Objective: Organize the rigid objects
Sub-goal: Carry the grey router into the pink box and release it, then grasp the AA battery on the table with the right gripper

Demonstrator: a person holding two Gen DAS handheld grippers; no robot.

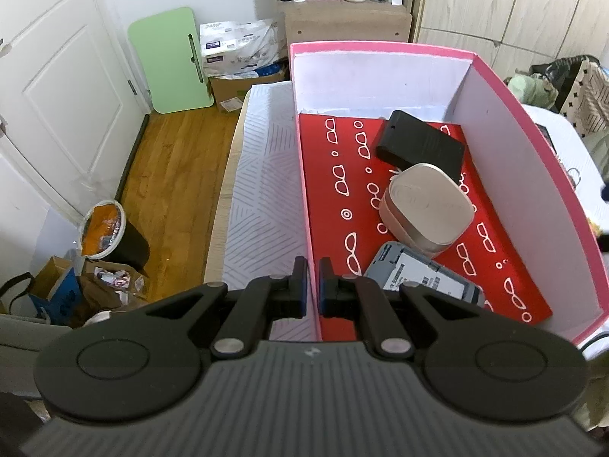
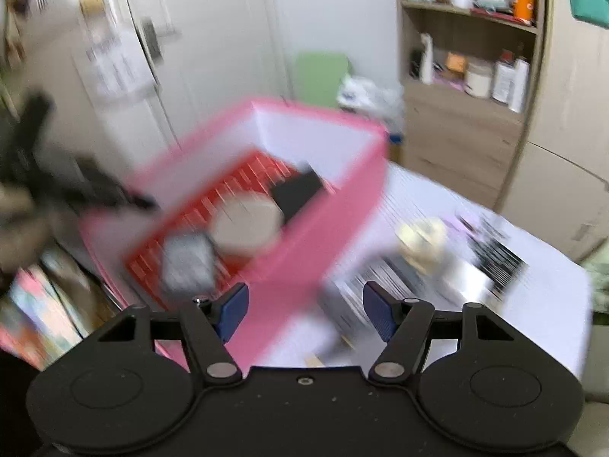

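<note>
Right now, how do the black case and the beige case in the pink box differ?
The black case is flat, dark and sharp-edged, lying toward the far end of the pink box. The beige case is taller, pale and rounded, with a seam around its side, and sits nearer the middle, overlapping the black case's near corner. Both rest on the red patterned floor, touched by neither gripper.

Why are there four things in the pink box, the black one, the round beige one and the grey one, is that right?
Not quite: the left wrist view shows three things in the pink box, not four. They are the black one, the round beige one and the grey one.
</note>
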